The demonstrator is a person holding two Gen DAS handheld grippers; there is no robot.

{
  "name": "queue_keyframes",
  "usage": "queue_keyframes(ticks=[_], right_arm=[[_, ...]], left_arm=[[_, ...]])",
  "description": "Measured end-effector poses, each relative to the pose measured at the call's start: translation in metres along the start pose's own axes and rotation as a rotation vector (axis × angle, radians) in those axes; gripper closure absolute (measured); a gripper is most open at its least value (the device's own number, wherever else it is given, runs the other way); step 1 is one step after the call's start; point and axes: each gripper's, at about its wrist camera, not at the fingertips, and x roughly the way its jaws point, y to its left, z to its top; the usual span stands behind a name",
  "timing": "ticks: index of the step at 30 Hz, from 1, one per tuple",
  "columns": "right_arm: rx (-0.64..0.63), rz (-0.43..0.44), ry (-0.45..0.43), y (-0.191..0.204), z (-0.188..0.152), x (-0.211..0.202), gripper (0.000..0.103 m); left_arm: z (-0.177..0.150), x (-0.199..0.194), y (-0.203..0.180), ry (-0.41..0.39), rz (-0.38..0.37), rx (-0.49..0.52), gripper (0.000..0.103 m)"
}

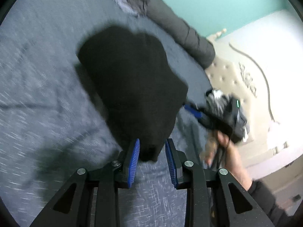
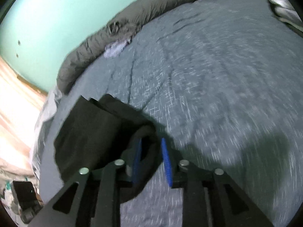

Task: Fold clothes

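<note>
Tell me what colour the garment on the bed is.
Black garment, shown best in the left wrist view.

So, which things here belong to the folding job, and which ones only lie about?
For the job:
- black garment
- left tool
- right tool

Lying about:
- rolled dark duvet
- pale cloth
- grey bedspread

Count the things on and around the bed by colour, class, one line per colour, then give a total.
Black: 1, the garment
Grey: 2, the bedcover and the rolled quilt
Pale lilac: 1, the small cloth
Total: 4
</note>
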Motion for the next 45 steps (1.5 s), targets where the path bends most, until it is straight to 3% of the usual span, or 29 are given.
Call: queue_keyframes(ticks=[1,2,7,10,13,19,25,26,27,29,30,33,41,45], right_arm=[[0.030,0.017,-0.014,-0.002,-0.008,-0.009,0.053],[0.060,0.036,-0.024,-0.003,-0.015,-0.016,0.051],[0.182,0.128,0.043,0.003,-0.053,-0.013,0.039],[0.251,0.180,0.111,0.011,-0.077,0.001,0.038],[0.261,0.225,0.125,0.026,-0.091,0.011,0.035],[0.268,0.204,0.125,0.043,-0.096,0.033,0.029],[0.263,0.175,0.110,0.053,-0.094,0.050,0.023],[0.260,0.171,0.105,0.055,-0.093,0.052,0.023],[0.258,0.173,0.102,0.055,-0.092,0.054,0.024],[0.258,0.205,0.096,0.054,-0.088,0.056,0.046],[0.258,0.225,0.095,0.053,-0.085,0.057,0.062],[0.225,0.229,0.104,0.055,-0.074,0.054,0.076],[0.114,0.266,0.115,0.053,-0.021,0.008,0.080],[0.019,0.234,0.133,0.047,0.014,-0.021,0.083]], left_arm=[[0.005,-0.009,0.002,-0.021,0.006,-0.001,0.060],[0.012,-0.017,0.006,-0.042,0.027,-0.002,0.053],[0.057,-0.024,0.034,-0.096,0.088,-0.019,0.053],[0.079,-0.005,0.047,-0.045,0.078,-0.056,0.050],[0.093,0.010,0.055,-0.027,0.108,-0.070,0.050],[0.106,0.022,0.052,-0.013,0.113,-0.015,0.045],[0.110,0.037,0.052,0.018,0.119,0.031,0.045],[0.110,0.037,0.052,0.023,0.120,0.041,0.049],[0.110,0.039,0.052,0.027,0.118,0.052,0.053],[0.110,0.042,0.051,0.038,0.117,0.076,0.071],[0.109,0.043,0.050,0.041,0.116,0.087,0.074],[0.106,0.042,0.046,0.041,0.111,0.107,0.081],[0.093,0.028,0.029,0.044,0.045,0.107,0.086],[0.070,0.023,0.002,0.040,-0.012,0.123,0.087]])
